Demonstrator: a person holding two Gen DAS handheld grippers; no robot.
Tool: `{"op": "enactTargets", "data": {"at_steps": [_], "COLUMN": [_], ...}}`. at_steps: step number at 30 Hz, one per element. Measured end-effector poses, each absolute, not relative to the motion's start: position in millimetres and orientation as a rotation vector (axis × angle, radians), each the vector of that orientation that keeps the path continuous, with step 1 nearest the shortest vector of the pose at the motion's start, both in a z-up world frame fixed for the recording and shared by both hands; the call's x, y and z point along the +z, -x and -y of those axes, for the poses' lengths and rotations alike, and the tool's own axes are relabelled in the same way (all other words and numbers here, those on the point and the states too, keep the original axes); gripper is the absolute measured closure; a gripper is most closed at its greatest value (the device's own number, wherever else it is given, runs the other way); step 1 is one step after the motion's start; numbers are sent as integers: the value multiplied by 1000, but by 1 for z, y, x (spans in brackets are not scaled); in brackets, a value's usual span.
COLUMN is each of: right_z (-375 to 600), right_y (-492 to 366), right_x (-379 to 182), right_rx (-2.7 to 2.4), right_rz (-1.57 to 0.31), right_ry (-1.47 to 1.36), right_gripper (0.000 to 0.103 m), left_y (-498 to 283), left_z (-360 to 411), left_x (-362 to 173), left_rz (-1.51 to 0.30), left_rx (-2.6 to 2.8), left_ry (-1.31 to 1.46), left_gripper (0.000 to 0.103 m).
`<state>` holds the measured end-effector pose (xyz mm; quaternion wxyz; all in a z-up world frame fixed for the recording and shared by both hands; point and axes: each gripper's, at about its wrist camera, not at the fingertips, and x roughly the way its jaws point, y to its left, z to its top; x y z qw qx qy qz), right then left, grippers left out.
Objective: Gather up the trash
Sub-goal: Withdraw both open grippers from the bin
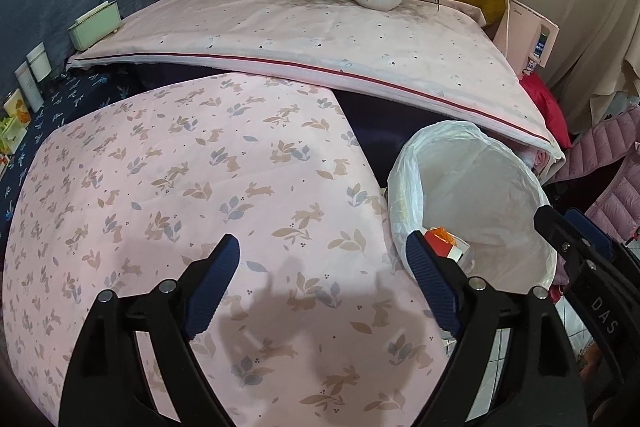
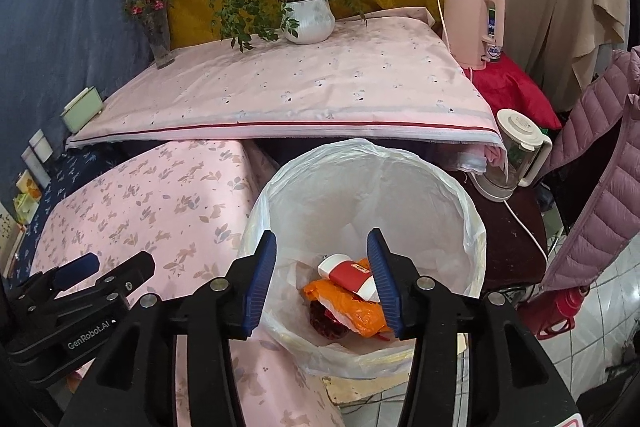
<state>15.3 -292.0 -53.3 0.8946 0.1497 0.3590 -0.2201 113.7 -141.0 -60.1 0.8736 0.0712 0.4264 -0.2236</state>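
Left wrist view: your left gripper (image 1: 322, 287) spread wide, empty, over pink rabbit-print cloth (image 1: 180, 187). Bin (image 1: 460, 147) at 3 o'clock, white liner; trash inside only partly visible. No litter on visible cloth.

Right wrist view: your right gripper (image 2: 320, 283) about half open above bin (image 2: 472, 227), nothing between pads. Red-white cup (image 2: 344, 269), orange wrapper (image 2: 352, 311), dark red scrap (image 2: 324, 321) lie at bin bottom. Step judged: drop just completed. Next: you scan for remaining trash, swing toward 9 o'clock.

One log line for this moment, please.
left hand-held gripper: open, empty | right hand-held gripper: open over bin | trash: in bin
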Motion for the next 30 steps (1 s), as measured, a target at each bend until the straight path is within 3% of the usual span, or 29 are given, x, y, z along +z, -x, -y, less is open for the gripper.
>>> {"op": "enactTargets", "data": {"at_steps": [4, 12, 16, 26, 30], "right_z": [288, 280, 274, 271, 270], "right_y": [-10, 2, 9, 23, 30], "right_x": [-59, -68, -70, -79, -82], "right_rx": [-454, -454, -463, -418, -440], "right_rz": [-760, -793, -805, -847, -855], "right_ry": [-289, -254, -232, -222, -202], "right_gripper": [55, 36, 34, 7, 7], "left_y": [-107, -92, -82, -66, -60], "left_z": [137, 130, 127, 120, 120], "left_x": [-64, -72, -75, -88, -90], "left_rz": [-879, -873, -867, -891, -893], "left_rx": [-460, -464, -465, -460, -458], "left_ry": [-179, -212, -230, -237, -235], "left_gripper": [17, 13, 10, 10, 10]}}
